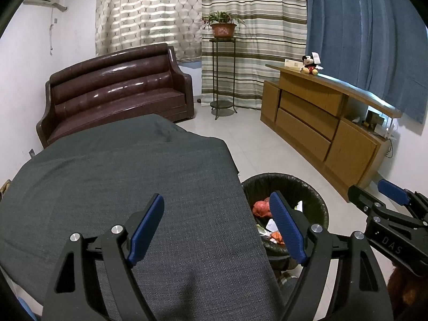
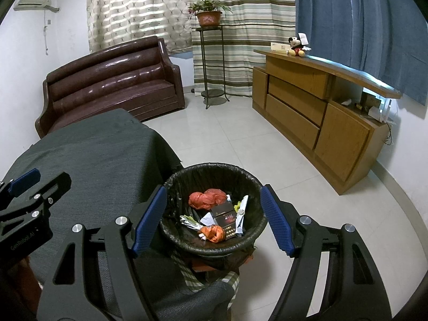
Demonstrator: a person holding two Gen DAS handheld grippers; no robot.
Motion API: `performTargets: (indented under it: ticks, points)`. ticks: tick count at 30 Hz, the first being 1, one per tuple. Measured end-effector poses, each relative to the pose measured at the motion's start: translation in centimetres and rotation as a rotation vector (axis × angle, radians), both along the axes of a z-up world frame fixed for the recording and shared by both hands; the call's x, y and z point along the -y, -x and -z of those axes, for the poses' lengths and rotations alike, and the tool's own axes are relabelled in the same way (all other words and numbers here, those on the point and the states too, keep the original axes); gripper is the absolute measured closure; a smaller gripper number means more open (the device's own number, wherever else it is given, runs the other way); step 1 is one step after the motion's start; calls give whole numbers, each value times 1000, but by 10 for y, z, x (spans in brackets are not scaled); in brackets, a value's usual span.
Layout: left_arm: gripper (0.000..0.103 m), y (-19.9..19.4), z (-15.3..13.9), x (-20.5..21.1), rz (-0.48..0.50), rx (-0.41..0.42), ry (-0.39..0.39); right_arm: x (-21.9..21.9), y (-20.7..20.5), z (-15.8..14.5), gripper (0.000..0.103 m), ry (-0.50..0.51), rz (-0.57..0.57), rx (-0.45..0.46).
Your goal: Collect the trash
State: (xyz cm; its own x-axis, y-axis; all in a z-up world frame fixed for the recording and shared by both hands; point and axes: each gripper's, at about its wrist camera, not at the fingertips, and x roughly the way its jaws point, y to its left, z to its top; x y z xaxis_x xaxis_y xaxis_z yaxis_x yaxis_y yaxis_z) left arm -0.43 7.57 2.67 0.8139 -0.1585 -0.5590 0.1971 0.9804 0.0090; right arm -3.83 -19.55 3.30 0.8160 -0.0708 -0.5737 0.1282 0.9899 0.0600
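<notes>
Upright and round, the trash bin (image 2: 214,208) has no long axis to speak of — its mouth faces straight up, and it stands on the pale tiled floor (image 2: 227,133) just beside the corner of the grey-clothed table (image 2: 93,160). In the right wrist view it sits at centre, framed between the blue pads of the right gripper (image 2: 212,219), whose jaws stand wide with nothing gripped. A black liner bag wraps the rim. Inside lie a crumpled red plastic bag (image 2: 207,199), a dark cigarette pack (image 2: 223,214), white paper scraps (image 2: 242,212) and a smaller orange wad (image 2: 212,234).

The left gripper (image 1: 216,227) hovers over the bare grey cloth, its jaws likewise wide and empty; from its view the bin (image 1: 315,195) shows at about 3 o'clock, half hidden behind the right-hand pad and the table edge.

Around the room: a brown leather sofa (image 2: 112,80) at 10 o'clock, a potted plant (image 2: 208,13) on a tall metal stand (image 2: 211,61) at 12 o'clock, and a wooden cabinet (image 2: 315,112) at 2 o'clock carrying a Mickey Mouse plush (image 2: 295,45). Striped curtains (image 2: 240,21) and a blue curtain (image 2: 361,26) hang behind.
</notes>
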Motion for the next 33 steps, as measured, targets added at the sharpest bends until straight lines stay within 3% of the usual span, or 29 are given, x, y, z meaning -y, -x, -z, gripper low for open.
performTargets:
  ticks: [33]
  points:
    - [20, 8, 2, 0, -25, 23, 6, 0, 0, -1, 32, 0, -1, -3]
